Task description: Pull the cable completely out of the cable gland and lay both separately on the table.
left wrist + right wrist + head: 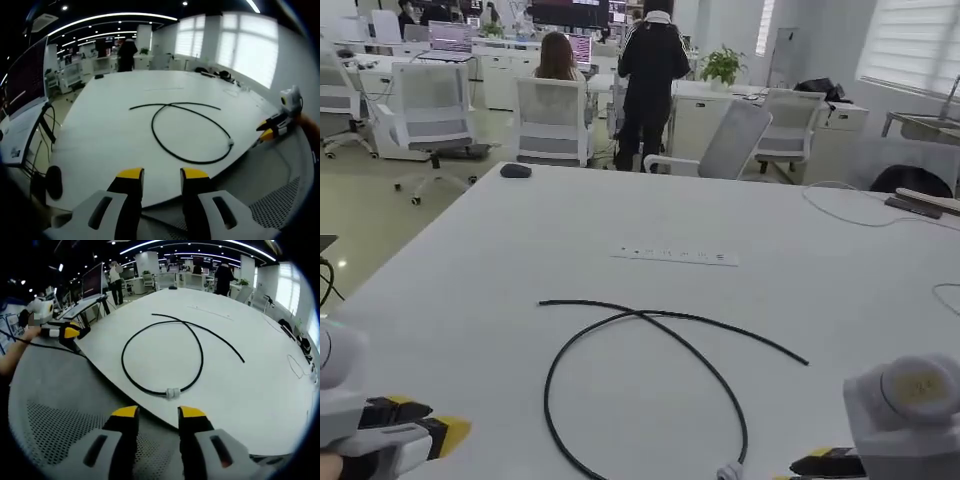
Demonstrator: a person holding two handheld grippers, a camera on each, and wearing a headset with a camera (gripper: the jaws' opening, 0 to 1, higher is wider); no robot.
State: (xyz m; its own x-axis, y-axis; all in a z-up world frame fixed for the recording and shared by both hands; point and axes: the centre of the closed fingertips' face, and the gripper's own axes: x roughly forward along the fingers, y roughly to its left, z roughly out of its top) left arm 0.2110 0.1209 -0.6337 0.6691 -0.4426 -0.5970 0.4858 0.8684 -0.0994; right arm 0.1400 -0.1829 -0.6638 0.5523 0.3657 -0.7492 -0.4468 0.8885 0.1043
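Cable [640,314]: one loop on the worktop [470,300], its ends crossing at the loop's 12 o'clock.
Cable gland [730,470]: on the cable, at the loop's 5 o'clock.
My left gripper [162,175]: jaws apart, empty.
My right gripper [158,412]: jaws apart, empty, the gland at my 12 o'clock.

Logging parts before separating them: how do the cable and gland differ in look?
The cable is black, the gland pale grey. The cable is long and thin, looped across itself; the gland is short and stubby. The cable sprawls wide; the gland sits at the loop's near end. Both lie on the white table, the gland threaded on the cable.
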